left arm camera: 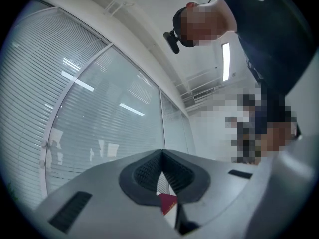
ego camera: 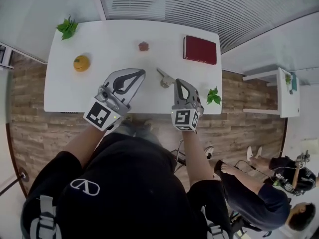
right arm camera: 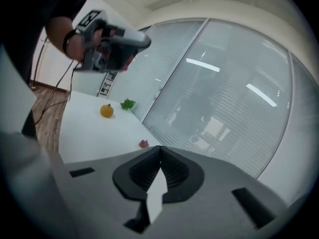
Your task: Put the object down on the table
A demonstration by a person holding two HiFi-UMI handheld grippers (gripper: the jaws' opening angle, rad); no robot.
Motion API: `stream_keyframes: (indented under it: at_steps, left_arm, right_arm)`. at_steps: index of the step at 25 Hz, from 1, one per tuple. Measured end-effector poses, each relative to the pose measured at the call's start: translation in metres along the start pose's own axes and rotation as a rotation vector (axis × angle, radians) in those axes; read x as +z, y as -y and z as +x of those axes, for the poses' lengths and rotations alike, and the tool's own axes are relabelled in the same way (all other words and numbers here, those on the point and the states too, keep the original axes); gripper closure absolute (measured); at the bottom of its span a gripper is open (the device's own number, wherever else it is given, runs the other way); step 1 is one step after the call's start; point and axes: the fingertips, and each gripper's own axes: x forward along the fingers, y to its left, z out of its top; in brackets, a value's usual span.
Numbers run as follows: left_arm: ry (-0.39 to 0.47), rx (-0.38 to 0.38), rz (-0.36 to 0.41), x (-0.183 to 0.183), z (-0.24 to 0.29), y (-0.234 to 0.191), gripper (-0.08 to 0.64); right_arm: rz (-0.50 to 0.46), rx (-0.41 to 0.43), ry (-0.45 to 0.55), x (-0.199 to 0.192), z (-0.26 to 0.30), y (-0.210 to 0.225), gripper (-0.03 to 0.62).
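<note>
Wood-plank floor (ego camera: 30, 98) all round, with a glass wall hung with slatted blinds (ego camera: 199, 4) along the far side. In the middle, a white rectangular counter (ego camera: 119, 39), long side toward the blinds. Off to the right, a smaller white side table (ego camera: 285, 101); low right, a seated person (ego camera: 259, 198). At the counter's back right, a dark red book (ego camera: 200, 49), lying flat. Over the near half, 2 grippers: left gripper (ego camera: 139, 72) with jaws closed tip to tip and nothing between them; right gripper (ego camera: 178, 82) likewise closed and empty. Toward the left end, an orange (ego camera: 81, 62), well apart from the rest. 1 leaf (ego camera: 67, 28) at the back left corner, a 2nd leaf (ego camera: 214, 96) at the front edge just right of the right gripper. Grey object (ego camera: 164, 78) down on the counter between the 2 grippers' tips, closer to the right one, held by neither. Smallest, a reddish bit (ego camera: 143, 46) near the back edge, mid-counter.
</note>
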Motion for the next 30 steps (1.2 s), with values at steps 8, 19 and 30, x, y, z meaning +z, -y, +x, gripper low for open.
stream_keyframes:
  at_steps: [8, 19, 30]
  left_arm:
    - [0.054, -0.063, -0.018, 0.019, 0.03, 0.023, 0.555]
    - [0.121, -0.09, -0.016, 0.044, 0.041, 0.036, 0.555]
    - [0.224, -0.065, 0.01, 0.081, 0.042, 0.032, 0.555]
  right_arm:
    - [0.311, -0.119, 0.208, 0.077, -0.083, 0.069, 0.586]
    - [0.607, -0.239, 0.363, 0.083, -0.15, 0.103, 0.588]
    - [0.683, -0.283, 0.429, 0.077, -0.189, 0.119, 0.588]
